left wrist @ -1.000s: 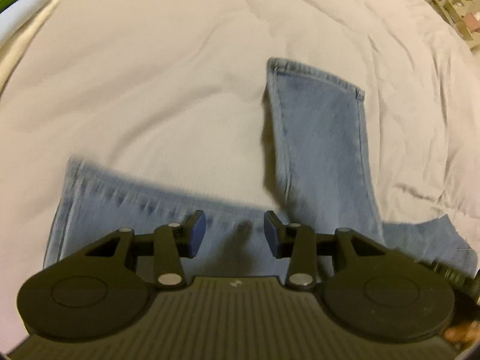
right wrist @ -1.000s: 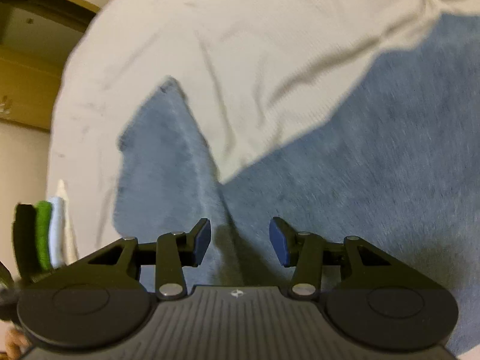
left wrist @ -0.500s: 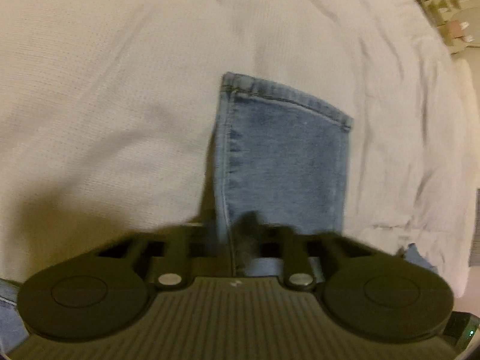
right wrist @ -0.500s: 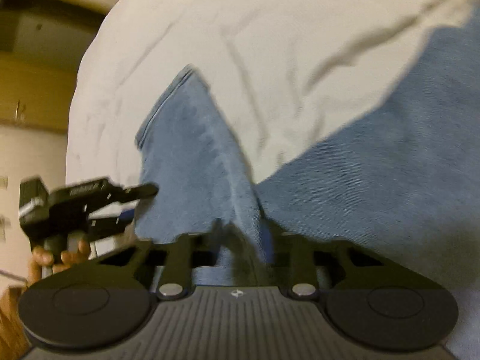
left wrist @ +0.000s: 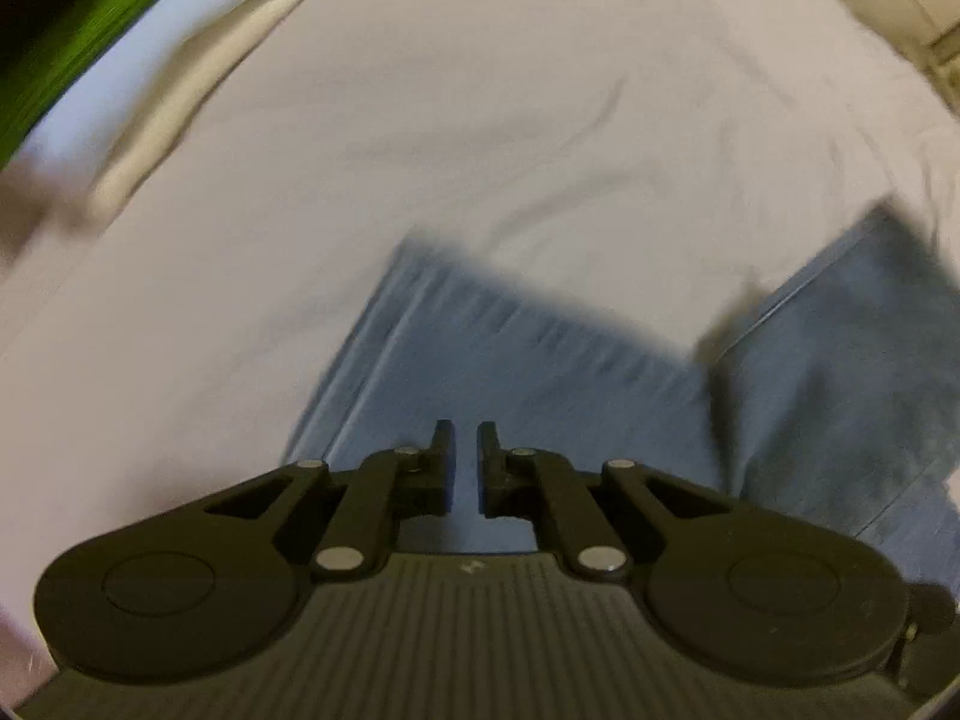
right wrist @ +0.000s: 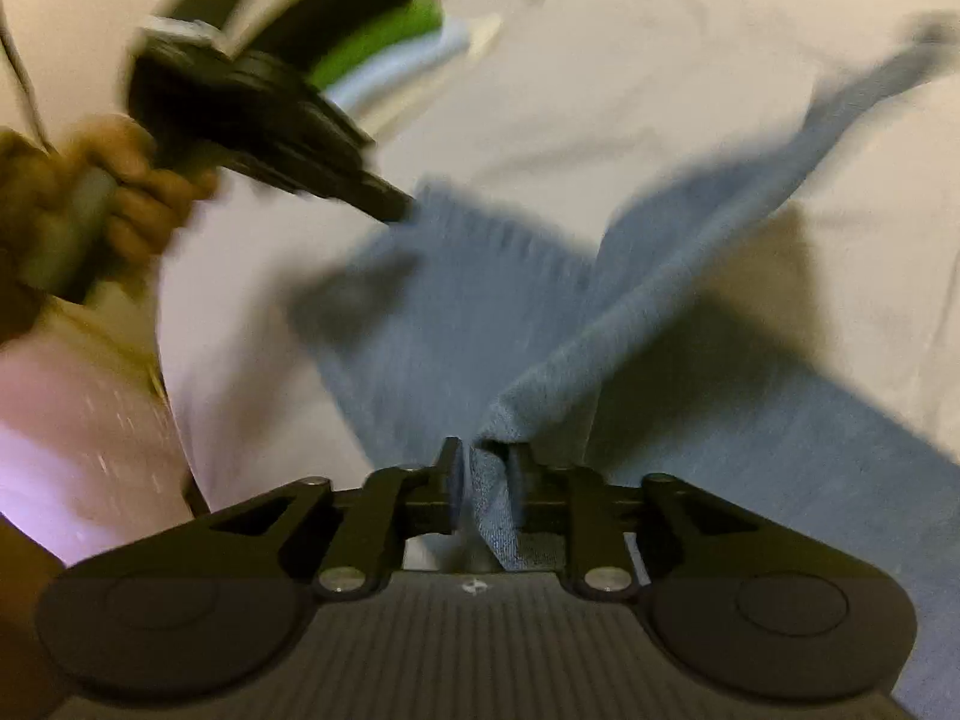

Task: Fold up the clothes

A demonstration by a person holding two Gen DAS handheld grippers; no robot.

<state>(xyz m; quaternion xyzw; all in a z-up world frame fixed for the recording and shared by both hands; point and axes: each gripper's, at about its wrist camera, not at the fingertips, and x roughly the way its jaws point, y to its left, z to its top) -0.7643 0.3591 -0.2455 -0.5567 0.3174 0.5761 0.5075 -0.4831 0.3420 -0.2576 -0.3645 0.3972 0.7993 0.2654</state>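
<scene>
Light blue jeans [left wrist: 528, 360] lie on a white bedsheet [left wrist: 480, 120], one leg below my left gripper and the other leg [left wrist: 852, 348] to the right. My left gripper [left wrist: 463, 447] is nearly shut, a narrow gap between its jaws, just above the denim; whether it pinches cloth cannot be told. My right gripper [right wrist: 483, 456] is shut on a raised fold of the jeans [right wrist: 498, 504]. In the right wrist view the left gripper [right wrist: 396, 204] touches the far leg hem [right wrist: 468, 252].
A stack of folded clothes, green and pale blue [right wrist: 390, 42], sits at the bed's far edge; it also shows in the left wrist view [left wrist: 72, 42]. The person's hand [right wrist: 120, 198] holds the left gripper's handle. Both views are motion-blurred.
Both grippers went from open to closed. The right one took hold of the jeans and lifted a fold. The left one moved over to the other leg near its hem.
</scene>
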